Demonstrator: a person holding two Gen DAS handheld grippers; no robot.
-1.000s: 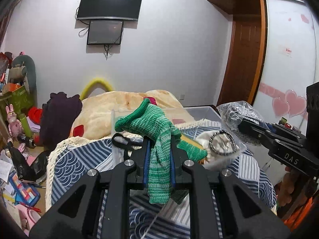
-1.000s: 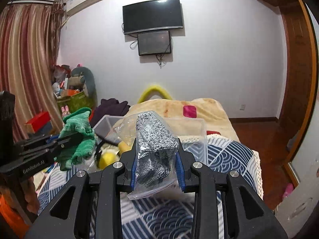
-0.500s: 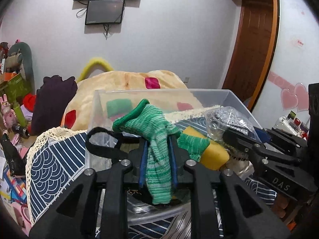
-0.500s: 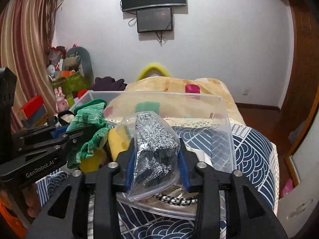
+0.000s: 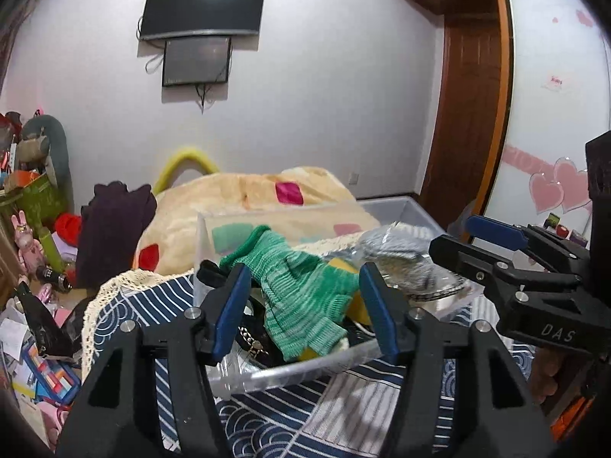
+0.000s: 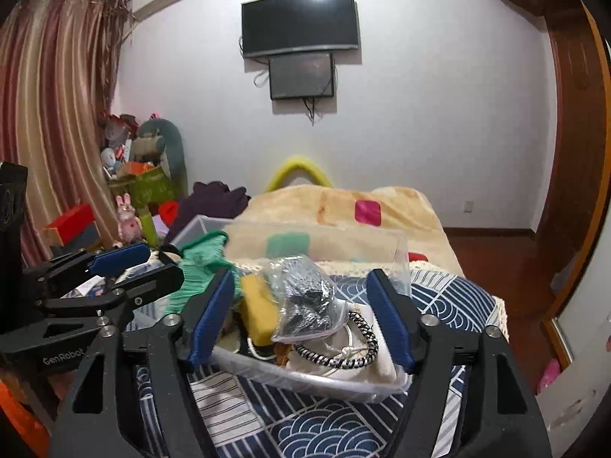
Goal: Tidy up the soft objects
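Observation:
A clear plastic bin [image 5: 305,372] [image 6: 305,379] sits on the blue patterned bedspread. A green knit glove [image 5: 301,297] [image 6: 200,267] lies in the bin on top of other items. A clear bag of grey knit fabric [image 6: 309,301] [image 5: 397,255] lies in the bin beside a yellow sponge [image 6: 259,311]. My left gripper [image 5: 305,315] is open, its jaws wide on either side of the glove without touching it. My right gripper [image 6: 301,315] is open, its jaws wide on either side of the bag. Each gripper shows in the other's view.
A black-and-white cord bracelet [image 6: 343,347] and white cloth lie in the bin's near right. A cream blanket [image 5: 244,206] is heaped behind the bin. A dark garment [image 5: 110,236] and cluttered toys [image 5: 34,236] are at left. A wooden door [image 5: 469,114] is at right.
Both grippers opened and let go: the green glove and the bagged grey fabric now rest in the bin. Both grippers pulled back slightly.

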